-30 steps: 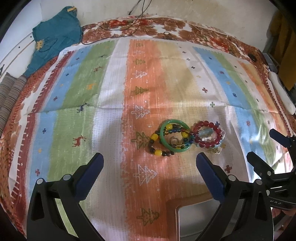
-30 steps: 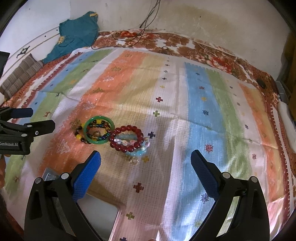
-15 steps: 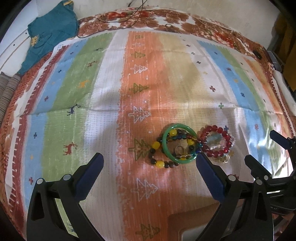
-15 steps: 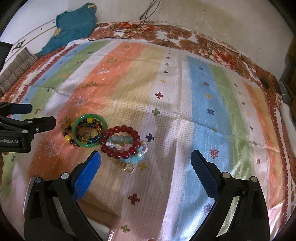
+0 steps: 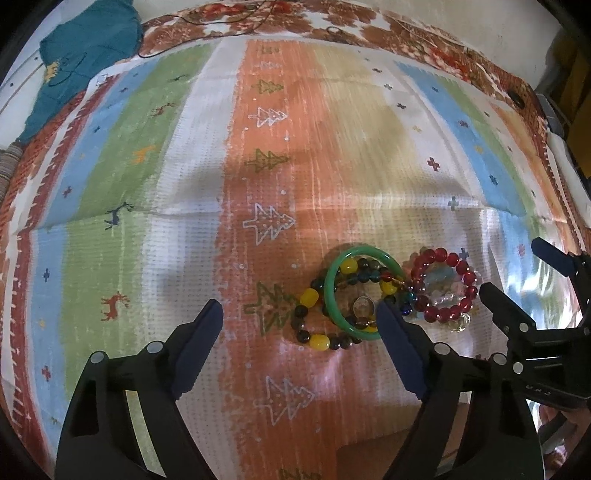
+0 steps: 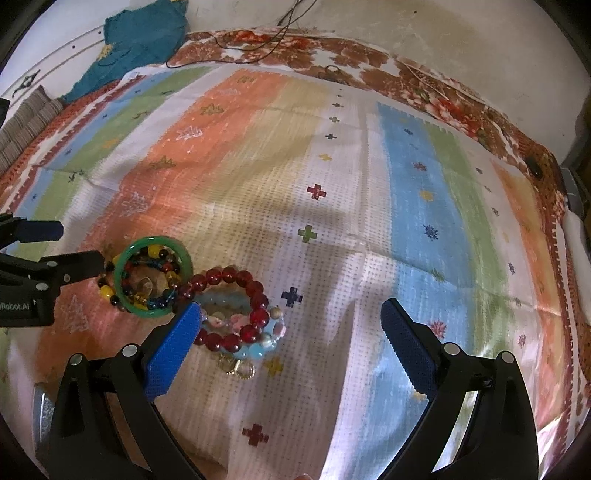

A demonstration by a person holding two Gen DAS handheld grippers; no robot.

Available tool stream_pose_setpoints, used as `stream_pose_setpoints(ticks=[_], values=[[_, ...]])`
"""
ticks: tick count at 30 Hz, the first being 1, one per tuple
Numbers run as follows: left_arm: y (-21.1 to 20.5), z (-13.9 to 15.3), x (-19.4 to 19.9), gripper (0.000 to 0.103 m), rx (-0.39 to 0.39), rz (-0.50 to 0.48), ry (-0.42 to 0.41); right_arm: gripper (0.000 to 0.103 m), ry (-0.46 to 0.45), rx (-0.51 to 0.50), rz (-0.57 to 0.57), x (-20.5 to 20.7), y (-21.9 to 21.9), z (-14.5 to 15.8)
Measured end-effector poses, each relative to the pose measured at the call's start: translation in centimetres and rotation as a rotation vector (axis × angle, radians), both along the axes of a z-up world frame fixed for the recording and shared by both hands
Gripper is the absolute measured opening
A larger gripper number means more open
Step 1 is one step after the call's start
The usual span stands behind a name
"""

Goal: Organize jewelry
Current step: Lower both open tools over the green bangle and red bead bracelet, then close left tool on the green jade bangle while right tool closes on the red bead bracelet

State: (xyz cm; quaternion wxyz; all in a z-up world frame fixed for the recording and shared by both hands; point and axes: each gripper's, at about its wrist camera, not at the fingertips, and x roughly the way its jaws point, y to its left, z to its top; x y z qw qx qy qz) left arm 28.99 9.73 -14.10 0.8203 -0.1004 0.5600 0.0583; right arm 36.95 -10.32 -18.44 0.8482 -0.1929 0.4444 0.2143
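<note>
A heap of jewelry lies on the striped cloth. A green bangle (image 5: 334, 295) (image 6: 123, 258) lies over a dark and yellow bead bracelet (image 5: 309, 299) (image 6: 106, 292). A red bead bracelet (image 5: 443, 288) (image 6: 242, 278) lies beside it over pale blue and pink beads (image 6: 266, 345) and a small gold ring (image 6: 240, 369). My left gripper (image 5: 301, 317) is open, its right finger just over the bangle's edge. My right gripper (image 6: 291, 321) is open, its left finger beside the red bracelet. Each gripper shows in the other's view, the right one (image 5: 517, 280) and the left one (image 6: 70, 247).
The striped cloth (image 6: 332, 184) covers a bed with a floral border (image 6: 369, 62). A teal garment (image 5: 81, 59) lies at the far left corner. Thin cables (image 6: 280, 26) run along the far edge. A metal-edged tray (image 6: 38, 413) shows at the near left.
Both grippers have moved forward and down toward the jewelry heap, which now lies closer to their fingertips. The jewelry itself has not moved. Both stay open.
</note>
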Motion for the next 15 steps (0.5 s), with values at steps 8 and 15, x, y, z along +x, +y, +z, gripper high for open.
stream_pose_setpoints(ticks=[8,15], values=[[0.1,-0.9,1.0,0.078,-0.018,-0.005,0.012,0.098,0.013,-0.028,-0.004,0.9,0.7,-1.0],[0.0,-1.9,1.7,0.068,-0.023,-0.013,0.030,0.089,0.032,-0.039,0.001,1.4,1.3,-1.8]])
